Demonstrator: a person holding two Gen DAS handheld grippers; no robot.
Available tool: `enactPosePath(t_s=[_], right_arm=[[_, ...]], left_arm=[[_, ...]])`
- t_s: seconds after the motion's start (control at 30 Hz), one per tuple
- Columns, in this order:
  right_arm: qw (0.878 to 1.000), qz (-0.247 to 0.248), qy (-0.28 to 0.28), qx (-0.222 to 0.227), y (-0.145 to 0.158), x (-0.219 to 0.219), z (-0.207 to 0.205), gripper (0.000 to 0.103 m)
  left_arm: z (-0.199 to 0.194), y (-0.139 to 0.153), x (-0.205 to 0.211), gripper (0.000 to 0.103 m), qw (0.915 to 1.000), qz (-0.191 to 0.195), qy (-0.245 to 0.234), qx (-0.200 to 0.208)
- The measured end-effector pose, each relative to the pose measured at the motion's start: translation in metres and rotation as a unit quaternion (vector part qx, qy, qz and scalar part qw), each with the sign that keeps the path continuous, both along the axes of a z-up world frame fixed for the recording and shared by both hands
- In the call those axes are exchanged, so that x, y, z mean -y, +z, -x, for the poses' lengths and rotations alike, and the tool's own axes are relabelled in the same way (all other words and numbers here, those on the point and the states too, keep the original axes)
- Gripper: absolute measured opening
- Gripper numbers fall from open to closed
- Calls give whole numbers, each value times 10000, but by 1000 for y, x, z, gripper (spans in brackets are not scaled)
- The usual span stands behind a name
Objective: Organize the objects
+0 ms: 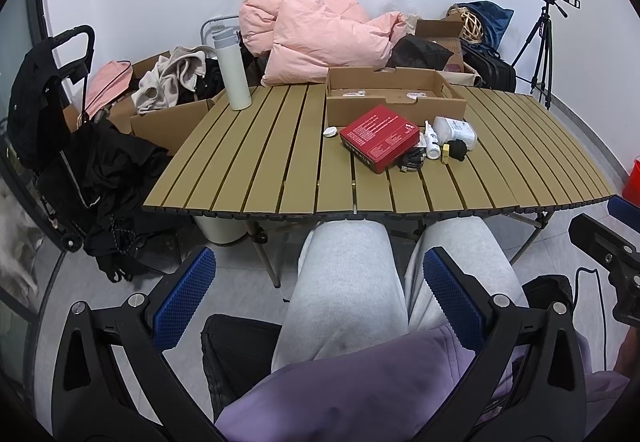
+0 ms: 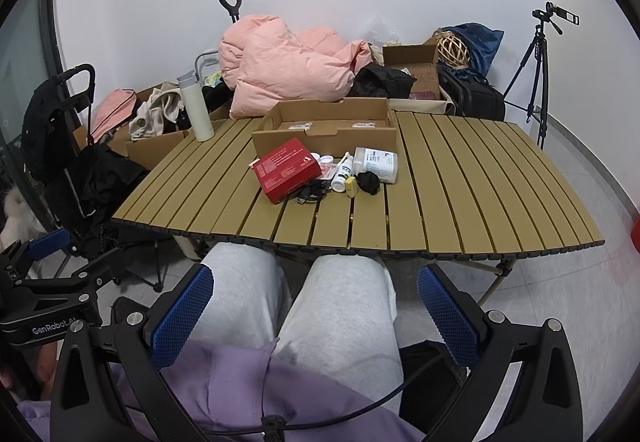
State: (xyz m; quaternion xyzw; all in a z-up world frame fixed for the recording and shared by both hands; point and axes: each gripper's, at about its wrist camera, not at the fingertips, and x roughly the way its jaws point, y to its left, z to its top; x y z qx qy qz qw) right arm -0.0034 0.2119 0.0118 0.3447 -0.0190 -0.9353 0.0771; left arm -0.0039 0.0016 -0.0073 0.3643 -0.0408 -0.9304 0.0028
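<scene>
A red box (image 1: pixel 380 136) (image 2: pixel 287 168) lies on the slatted table (image 1: pixel 256 162) (image 2: pixel 480 178), in front of an open cardboard tray (image 1: pixel 394 98) (image 2: pixel 328 128). Beside it lie a white jar on its side (image 1: pixel 456 130) (image 2: pixel 376 159), a small white bottle (image 1: pixel 431 140) (image 2: pixel 342 172), a black bundle (image 1: pixel 456 150) (image 2: pixel 368 181), a black cable (image 1: pixel 412 160) (image 2: pixel 310 192) and a white cap (image 1: pixel 331 132). My left gripper (image 1: pixel 320 298) is open and empty above the person's lap, short of the table. My right gripper (image 2: pixel 316 306) is open and empty likewise.
A tall white flask (image 1: pixel 233 70) (image 2: pixel 196 106) stands at the table's far left. A pink duvet (image 1: pixel 316 34) (image 2: pixel 288 66), boxes and clothes pile behind. A black cart (image 1: pixel 60 122) stands left, a tripod (image 1: pixel 540 54) (image 2: pixel 532 74) right.
</scene>
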Motion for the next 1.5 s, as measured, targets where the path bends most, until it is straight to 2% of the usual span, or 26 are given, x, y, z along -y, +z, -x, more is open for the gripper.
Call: enactPosePath(t_s=[0.8, 1.0, 1.1, 1.17, 1.23, 1.27, 1.33, 1.43, 1.47, 1.5], right_arm=[[9999, 62, -60, 107, -1, -6, 4, 103], [9997, 103, 56, 192, -7, -4, 6, 103], [9992, 323, 140, -194, 3, -11, 5, 103], [9974, 82, 116, -708, 19, -15, 8, 103], [9959, -431, 286, -741, 22, -13, 28, 103], [9959, -672, 442, -418, 17, -11, 47, 103], [9965, -605, 572, 89, 4, -16, 84, 103], [9976, -335, 537, 265, -11, -23, 136, 103], [9972, -376, 551, 338, -17, -21, 156, 103], [9969, -374, 588, 375, -23, -18, 175, 103]], left_arm=[[0, 1, -2, 103, 10000, 6, -25, 52], [5, -2, -4, 103, 9977, -423, -437, 296], [18, 6, -4, 103, 9954, -625, -669, 274], [29, 13, -1, 103, 9949, -723, -706, -19], [49, 15, 1, 103, 9913, -952, -879, -211], [61, 14, 0, 103, 9919, -909, -878, -153], [95, 1, -7, 103, 9922, -764, -969, 148], [149, -32, -16, 103, 9924, -655, -814, 657], [162, -41, -16, 103, 9923, -703, -717, 726], [182, -54, -18, 101, 9895, -937, -765, 789]])
